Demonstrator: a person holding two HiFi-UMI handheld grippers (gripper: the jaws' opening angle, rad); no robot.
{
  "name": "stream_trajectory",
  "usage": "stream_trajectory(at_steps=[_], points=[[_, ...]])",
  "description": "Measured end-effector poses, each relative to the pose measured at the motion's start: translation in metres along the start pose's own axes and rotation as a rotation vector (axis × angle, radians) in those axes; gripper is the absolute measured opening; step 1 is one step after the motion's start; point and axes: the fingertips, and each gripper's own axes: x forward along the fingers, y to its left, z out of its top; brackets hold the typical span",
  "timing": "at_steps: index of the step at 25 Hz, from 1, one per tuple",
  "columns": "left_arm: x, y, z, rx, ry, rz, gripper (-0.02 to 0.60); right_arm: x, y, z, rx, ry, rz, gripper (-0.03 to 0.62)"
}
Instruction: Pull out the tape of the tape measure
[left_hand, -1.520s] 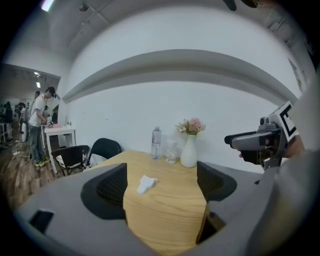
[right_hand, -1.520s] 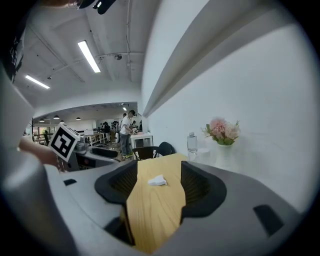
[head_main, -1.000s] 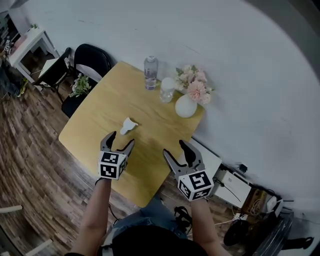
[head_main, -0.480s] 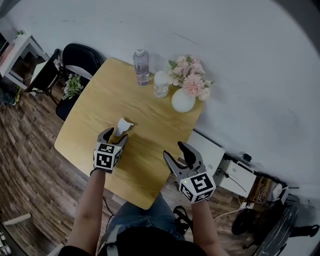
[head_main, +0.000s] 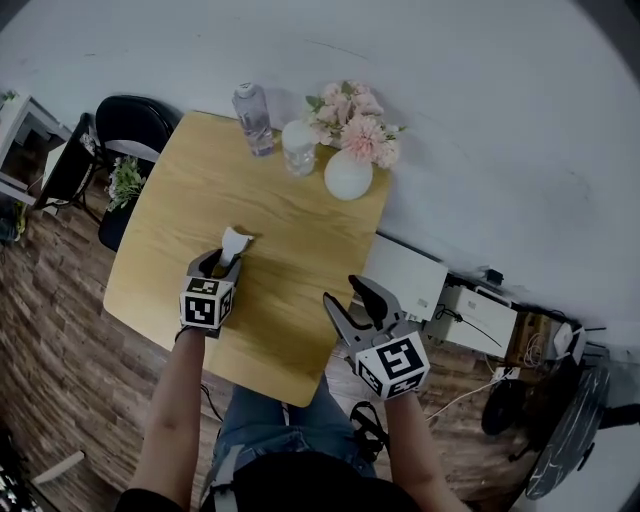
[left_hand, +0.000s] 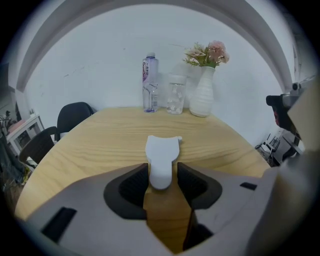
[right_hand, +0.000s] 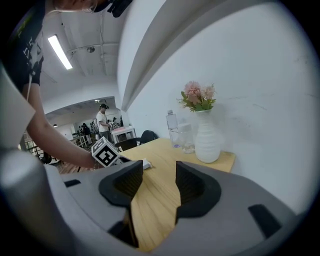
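- Between the fingers (left_hand: 134, 186) of the left gripper (left_hand: 163, 176): the near, rounded end of the white tape measure (left_hand: 162, 156). The fingers are narrow and have just been closing. One pad is at the case's edge, while a thin dark gap shows at the other, so there is no firm pinch.
- Tape measure: lies flat on the bench (head_main: 290, 225), with the narrow end toward the left gripper and the broader end pointing away toward the far edge.
- Left gripper, head view: angled downward over the middle of the bench, its marker cube facing up.
- Right gripper (right_hand: 154, 182): fingers moderately apart, also just closing. Only bare bench wood shows between them, and nothing is held.
- Right gripper, head view: held off the near right corner of the bench, well apart from the tape measure.
- Far edge of the bench, by the white wall, in a row: clear water bottle (head_main: 252, 118), glass jar (head_main: 298, 148), and a white ribbed vase (head_main: 348, 175) with pink flowers (head_main: 358, 115). All stand upright, well apart from the tape measure.
- Beyond the bench: a black chair (head_main: 128, 125) at the far left corner and a wood-plank floor (head_main: 50, 300). A white box (head_main: 405, 280) sits on the floor against the wall to the right.
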Motion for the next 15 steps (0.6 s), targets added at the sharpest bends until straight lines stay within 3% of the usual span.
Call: stream_trajectory(at_steps=[8, 15], points=[[-0.001, 0.001, -0.001, -0.035, 0.038, -0.052, 0.14, -0.011, 0.024, -0.001, 0.011, -0.003, -0.122, 0.195], [-0.019, -0.005, 0.01, 0.1, 0.027, -0.155, 0.14, -0.011, 0.058, 0.01, -0.005, -0.024, -0.188, 0.178]])
